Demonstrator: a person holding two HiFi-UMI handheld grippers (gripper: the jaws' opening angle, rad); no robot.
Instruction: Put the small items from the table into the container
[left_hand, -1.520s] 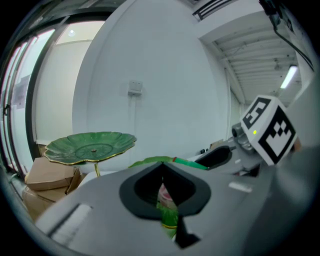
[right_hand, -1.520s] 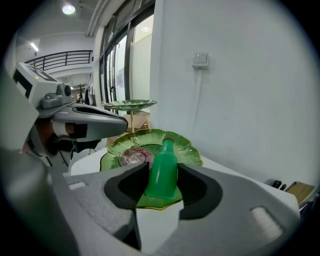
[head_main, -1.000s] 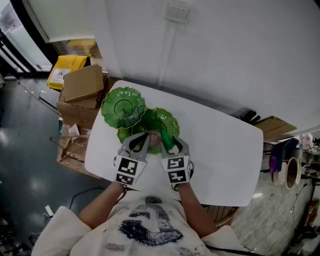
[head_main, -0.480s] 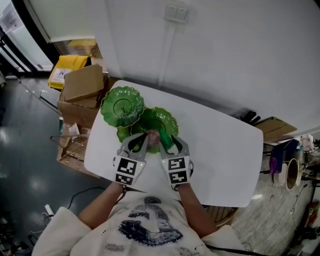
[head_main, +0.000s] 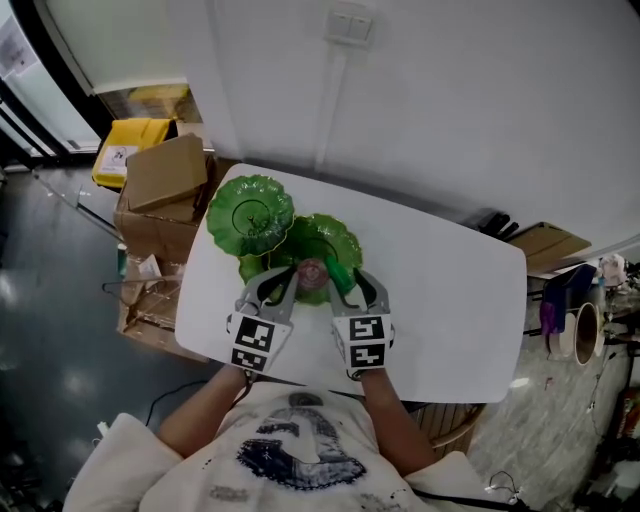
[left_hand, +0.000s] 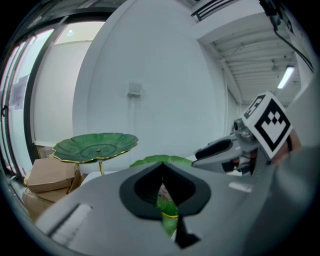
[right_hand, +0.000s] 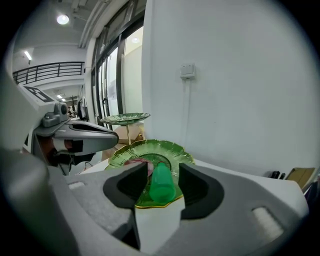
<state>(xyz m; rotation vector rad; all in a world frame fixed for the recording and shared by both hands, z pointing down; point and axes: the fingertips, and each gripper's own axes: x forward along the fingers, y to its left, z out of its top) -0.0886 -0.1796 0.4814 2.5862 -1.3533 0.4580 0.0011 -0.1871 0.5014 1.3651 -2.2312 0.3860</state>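
My right tool (right_hand: 164, 171) stood open around the small bright-green plastic cylinder (right_hand: 161, 188). Its jaws had eased a little wider than a second before, and the pads stood clear of it (so I judged it let go). The cylinder lay tilted over the near rim of the lower green leaf-shaped dish with a gold edge (right_hand: 176, 150), near a small pinkish lump (head_main: 311, 270) already in that dish. My left tool (left_hand: 162, 186), alongside, was closed to a slit and held nothing. I counted two tools and two small items. There were two broad leaf dishes, the taller (left_hand: 95, 146) on a gold stem, and perhaps a third, smaller leaf (head_main: 249, 268), all on one white tabletop (head_main: 440, 300).
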